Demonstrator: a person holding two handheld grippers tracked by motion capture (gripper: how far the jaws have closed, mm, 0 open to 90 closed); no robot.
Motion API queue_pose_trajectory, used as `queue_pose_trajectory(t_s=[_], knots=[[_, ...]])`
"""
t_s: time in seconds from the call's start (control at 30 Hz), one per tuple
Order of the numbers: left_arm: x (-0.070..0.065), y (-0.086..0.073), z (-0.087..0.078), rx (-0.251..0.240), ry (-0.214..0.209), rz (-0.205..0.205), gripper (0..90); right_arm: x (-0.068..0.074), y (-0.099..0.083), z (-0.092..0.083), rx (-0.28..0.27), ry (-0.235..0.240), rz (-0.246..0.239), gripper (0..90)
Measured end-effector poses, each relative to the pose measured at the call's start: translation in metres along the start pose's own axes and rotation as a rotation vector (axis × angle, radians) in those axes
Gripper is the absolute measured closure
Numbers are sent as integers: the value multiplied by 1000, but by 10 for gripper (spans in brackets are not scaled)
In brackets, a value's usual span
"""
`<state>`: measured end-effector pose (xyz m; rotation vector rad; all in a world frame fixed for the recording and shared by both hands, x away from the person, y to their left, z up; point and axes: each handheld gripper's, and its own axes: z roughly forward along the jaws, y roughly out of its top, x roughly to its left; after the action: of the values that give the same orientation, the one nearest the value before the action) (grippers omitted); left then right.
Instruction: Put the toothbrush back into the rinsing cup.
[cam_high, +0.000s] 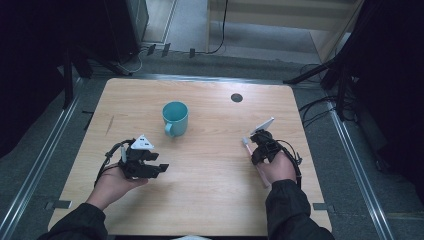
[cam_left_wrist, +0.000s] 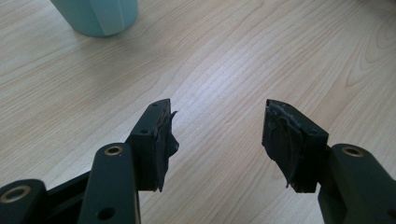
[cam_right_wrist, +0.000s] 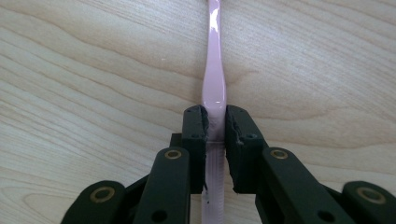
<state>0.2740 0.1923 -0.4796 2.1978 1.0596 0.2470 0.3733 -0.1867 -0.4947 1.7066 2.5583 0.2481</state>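
We have the right gripper (cam_right_wrist: 215, 122) clamped on the pink toothbrush (cam_right_wrist: 214, 79) at its glossy handle — light, stiff, probably slippery — while the left gripper (cam_left_wrist: 217, 126) stands open, holding nothing.

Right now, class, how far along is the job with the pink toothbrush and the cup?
Done: the right claw has gripped the pink toothbrush.
In hand: it holds the brush low over the table.
Left: likely carrying it to the teal cup; the left claw is open, holding nothing.
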Motion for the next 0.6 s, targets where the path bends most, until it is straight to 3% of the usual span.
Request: queue_pose_trajectory(t_s=[0.6], knots=[[0,0,0,0,-1,0,428,4,8,-17,-70,45,-20,792]])
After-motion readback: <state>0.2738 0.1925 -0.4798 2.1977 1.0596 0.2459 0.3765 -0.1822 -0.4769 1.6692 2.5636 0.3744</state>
